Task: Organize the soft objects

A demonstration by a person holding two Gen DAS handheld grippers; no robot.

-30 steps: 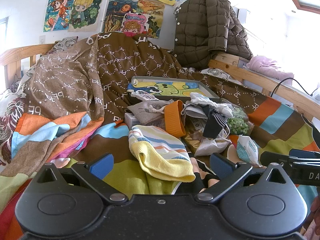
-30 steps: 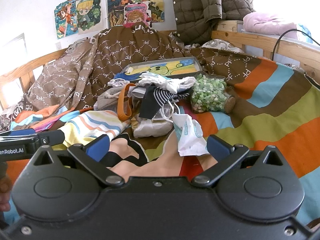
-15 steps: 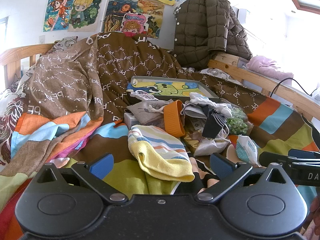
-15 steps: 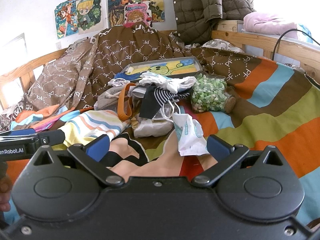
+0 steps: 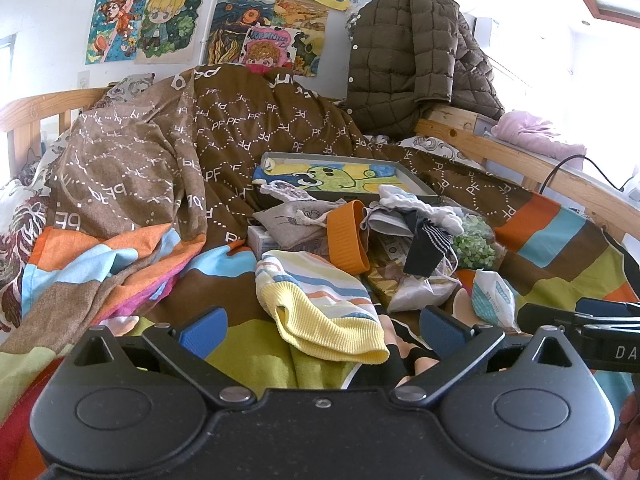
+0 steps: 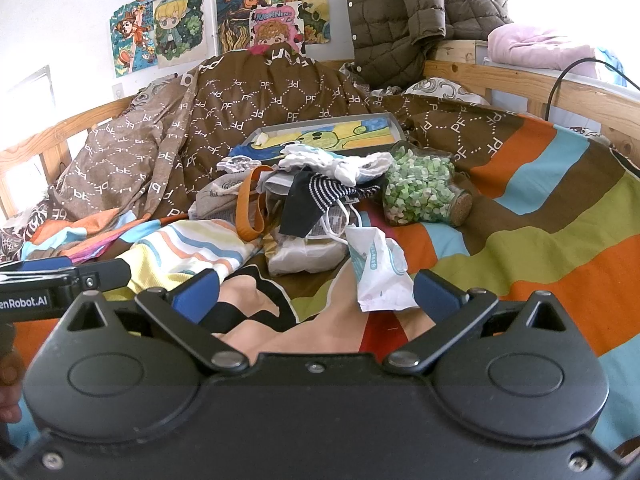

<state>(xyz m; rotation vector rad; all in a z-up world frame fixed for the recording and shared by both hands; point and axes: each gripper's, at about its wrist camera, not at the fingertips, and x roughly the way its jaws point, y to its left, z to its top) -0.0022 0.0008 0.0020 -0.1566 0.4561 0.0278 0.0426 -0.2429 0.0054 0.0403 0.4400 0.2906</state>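
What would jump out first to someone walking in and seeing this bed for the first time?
Probably the jumble of small things heaped mid-bed on the striped bedspread: a striped yellow-cuffed knit piece nearest the left gripper, an orange band standing on edge behind it, and a corked jar of green bits lying on its side to the right. Behind, bright cartoon drawings cover the wall, and a brown quilted jacket hangs at the bed's far corner.

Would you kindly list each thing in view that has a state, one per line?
left gripper: open, holding nothing
right gripper: open, holding nothing
striped garment: crumpled, loose on the bedspread
jar of green bits: lying on its side, corked
shallow tray: open, picture inside
quilted jacket: draped over the bed rail
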